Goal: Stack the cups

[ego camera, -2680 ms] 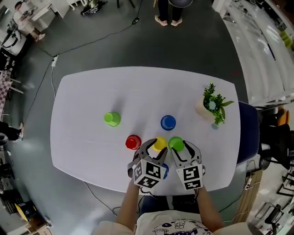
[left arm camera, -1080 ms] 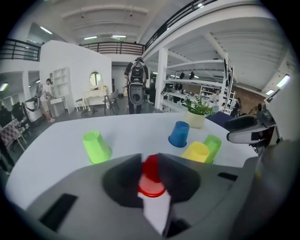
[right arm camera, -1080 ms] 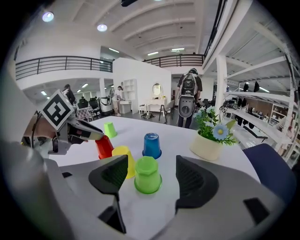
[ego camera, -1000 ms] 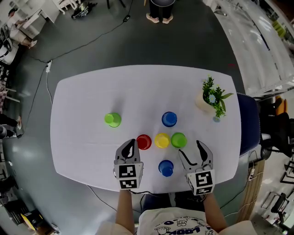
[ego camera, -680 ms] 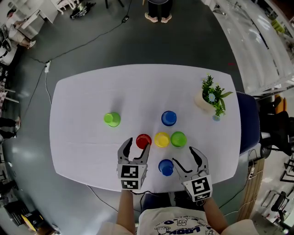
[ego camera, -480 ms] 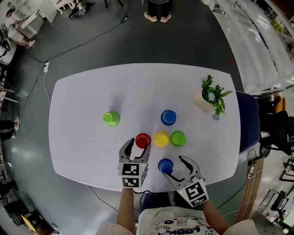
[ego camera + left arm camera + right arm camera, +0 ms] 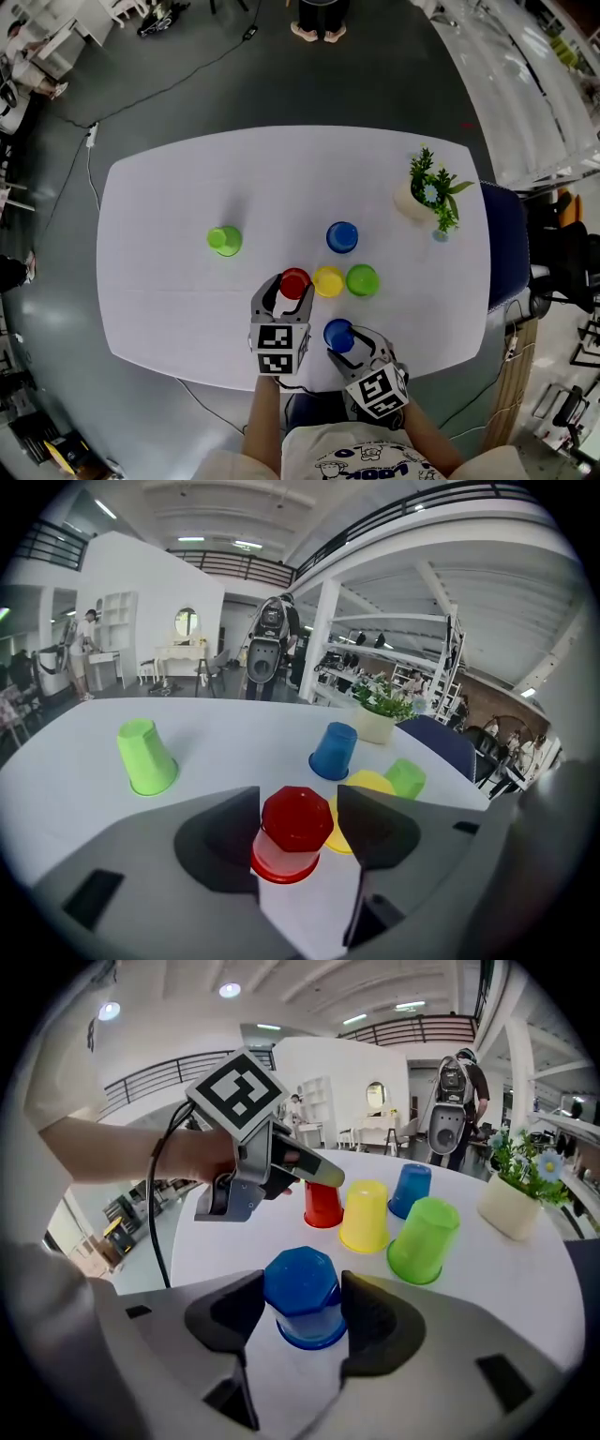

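Looking steeply down, the head view is showing a white tabletop carrying six upturned cups. A red plastic cup, a yellow plastic cup and a green plastic cup are standing in a tight row, each just beside the next. A far blue plastic cup is sitting behind that row. A light green plastic cup is standing well apart at the left. A near blue plastic cup is standing alone toward the near edge. A potted plant is occupying the far right corner. The left gripper is reaching around the red cup, and the right gripper is lying at the near blue cup.

The left gripper view is showing that gripper's jaws drawn narrow and flanking the red cup, which is resting mouth-down on the tabletop. The left jaw is meeting the cup's side, while a thin sliver of space is showing at the right jaw.

The right gripper view is showing its jaws narrow and pressing snugly on both sides of the near blue cup, with no gap appearing. That cup's rim is sitting on the tabletop. Beyond it, a hand is holding the left gripper at the red cup.
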A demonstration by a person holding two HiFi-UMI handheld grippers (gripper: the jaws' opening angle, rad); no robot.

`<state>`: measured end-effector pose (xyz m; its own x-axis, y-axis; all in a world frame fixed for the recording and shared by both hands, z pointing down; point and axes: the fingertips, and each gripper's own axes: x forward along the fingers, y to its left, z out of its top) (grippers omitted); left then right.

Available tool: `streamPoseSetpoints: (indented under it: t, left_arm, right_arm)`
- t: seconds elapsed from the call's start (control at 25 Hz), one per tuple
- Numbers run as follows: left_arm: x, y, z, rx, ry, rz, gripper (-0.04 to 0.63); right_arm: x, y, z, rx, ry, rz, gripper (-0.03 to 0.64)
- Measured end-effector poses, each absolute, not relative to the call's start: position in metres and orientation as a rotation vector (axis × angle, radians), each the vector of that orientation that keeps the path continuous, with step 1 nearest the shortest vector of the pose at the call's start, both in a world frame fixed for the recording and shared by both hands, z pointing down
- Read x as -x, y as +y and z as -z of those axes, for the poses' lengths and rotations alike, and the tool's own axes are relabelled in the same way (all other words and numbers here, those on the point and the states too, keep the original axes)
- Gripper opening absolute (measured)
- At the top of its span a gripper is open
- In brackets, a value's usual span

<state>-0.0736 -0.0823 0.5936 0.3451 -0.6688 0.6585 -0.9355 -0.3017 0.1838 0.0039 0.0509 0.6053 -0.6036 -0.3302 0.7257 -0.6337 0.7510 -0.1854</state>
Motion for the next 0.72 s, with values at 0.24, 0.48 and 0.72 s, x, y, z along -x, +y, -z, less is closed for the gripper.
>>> streamPoseSetpoints:
  t: [0.24, 0.48, 0.72]
  left_arm:
    - [0.077, -0.09, -0.588, -2.086, -1.413, -0.603, 0.267]
    - [0.077, -0.095, -0.588, -2.081, -1.428, -0.578, 0.267]
    - [0.123, -0.102, -0.552, -2.065, -1.592, -0.534, 0.271]
  right_arm:
    - [-0.019, 0.021, -0.553, -0.894, -2.321, -0.497, 0.267]
    - [-0.047, -0.029, -0.505, -1.115, -2.339, -0.46, 0.267]
    - [-0.051, -0.059, -0.517, -1.124, -2.269, -0.459, 0.267]
